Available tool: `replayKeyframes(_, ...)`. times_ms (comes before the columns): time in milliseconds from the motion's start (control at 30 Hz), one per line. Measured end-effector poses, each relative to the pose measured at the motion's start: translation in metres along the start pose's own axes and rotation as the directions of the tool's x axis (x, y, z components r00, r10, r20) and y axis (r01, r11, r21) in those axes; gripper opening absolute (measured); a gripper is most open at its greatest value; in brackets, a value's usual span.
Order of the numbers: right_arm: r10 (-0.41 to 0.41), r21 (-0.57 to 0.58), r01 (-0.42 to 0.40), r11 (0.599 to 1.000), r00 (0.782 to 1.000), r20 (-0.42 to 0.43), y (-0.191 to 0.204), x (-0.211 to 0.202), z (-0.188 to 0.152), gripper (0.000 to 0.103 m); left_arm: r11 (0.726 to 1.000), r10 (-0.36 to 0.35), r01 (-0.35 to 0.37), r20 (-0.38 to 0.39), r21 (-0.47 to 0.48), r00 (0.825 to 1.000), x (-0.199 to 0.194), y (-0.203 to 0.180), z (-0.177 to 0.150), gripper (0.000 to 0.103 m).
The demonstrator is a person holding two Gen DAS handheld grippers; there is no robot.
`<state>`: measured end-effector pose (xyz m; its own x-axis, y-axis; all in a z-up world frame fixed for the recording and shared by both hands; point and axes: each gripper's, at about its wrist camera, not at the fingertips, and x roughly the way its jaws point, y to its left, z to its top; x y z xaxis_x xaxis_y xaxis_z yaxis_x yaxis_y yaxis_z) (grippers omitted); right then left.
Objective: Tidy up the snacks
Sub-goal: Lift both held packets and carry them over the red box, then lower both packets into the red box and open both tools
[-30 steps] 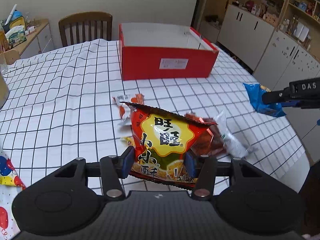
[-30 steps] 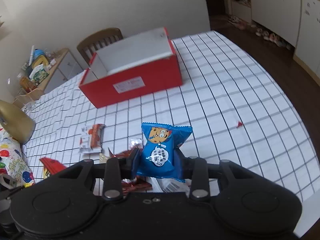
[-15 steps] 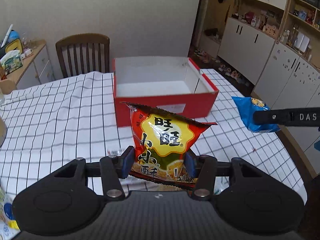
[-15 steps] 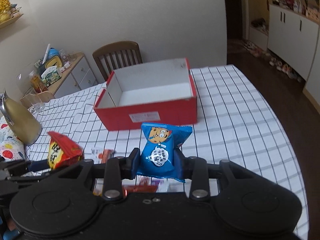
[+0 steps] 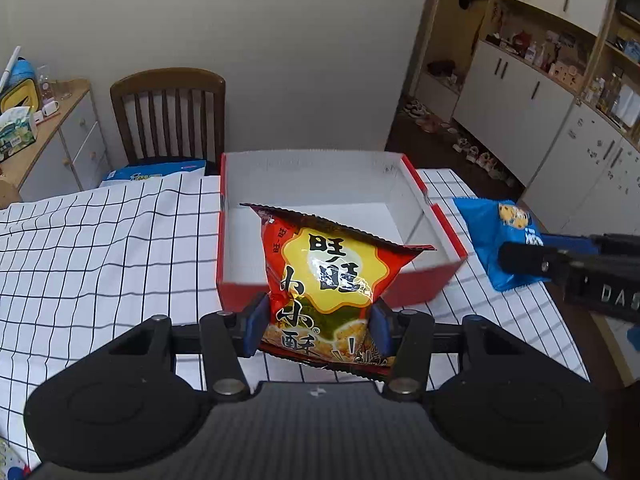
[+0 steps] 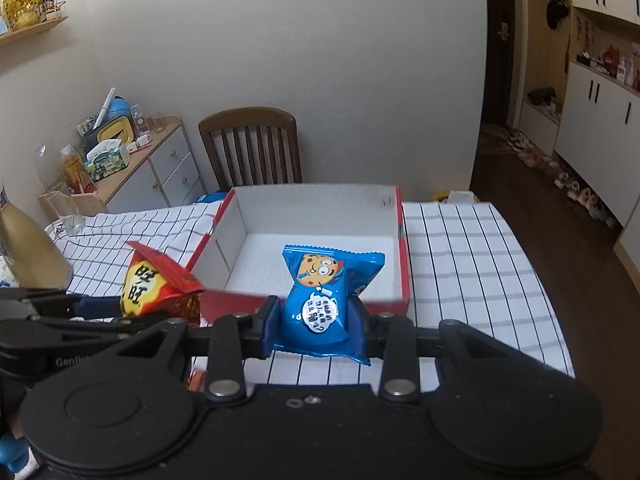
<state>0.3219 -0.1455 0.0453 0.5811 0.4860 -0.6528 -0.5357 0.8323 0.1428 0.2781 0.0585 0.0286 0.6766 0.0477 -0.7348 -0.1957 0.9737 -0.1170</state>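
Left fingers: clamped on the lower sides of the red-and-yellow snack bag, blue pads pressing in from both sides.
Left gripper: holding that bag upright in the air, its crimped top edge up over the near wall of the box.
Right fingers: narrow, pinching the blue cookie packet at its lower half.
Right gripper: packet held upright, cartoon cookie face toward the camera, at the box's near wall.
Side by side: in the right wrist view the red-and-yellow bag hangs just left of the box's near corner; in the left wrist view the blue packet sits off the box's right side.
Red box: open top, white inside, nothing seen in it; on the counter just beyond both snacks.
Counter: white cloth with a black grid.
Chair: wooden, slatted back, behind the box against the wall.
Side cabinet: left of the chair, cluttered on top.
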Motion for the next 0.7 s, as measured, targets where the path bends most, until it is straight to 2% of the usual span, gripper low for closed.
replayKeyframes(267,-0.015,-0.057,0.015,0.998,1.0,0.001,-0.003,0.043,0.029,0.035,0.999,0.034,-0.034,-0.013,-0.014,0.999,0.045,-0.001,0.047,0.051)
replayKeyframes(467,-0.023,-0.079,0.021,0.997,1.0,-0.021,-0.008,0.079,0.042,0.035,0.997,0.075,-0.075,-0.024,0.038,0.997,0.081,-0.01,0.074,0.051)
replayKeyframes(567,-0.025,-0.086,0.021,0.996,0.999,-0.044,-0.01,0.098,0.047,0.035,0.993,0.093,-0.089,-0.059,0.072,0.994,0.104,-0.014,0.081,0.051)
replayKeyframes(700,-0.03,-0.091,0.019,0.996,0.993,-0.118,-0.015,0.13,0.049,0.035,0.989,0.126,-0.117,-0.108,0.085,0.986,0.132,-0.013,0.079,0.051)
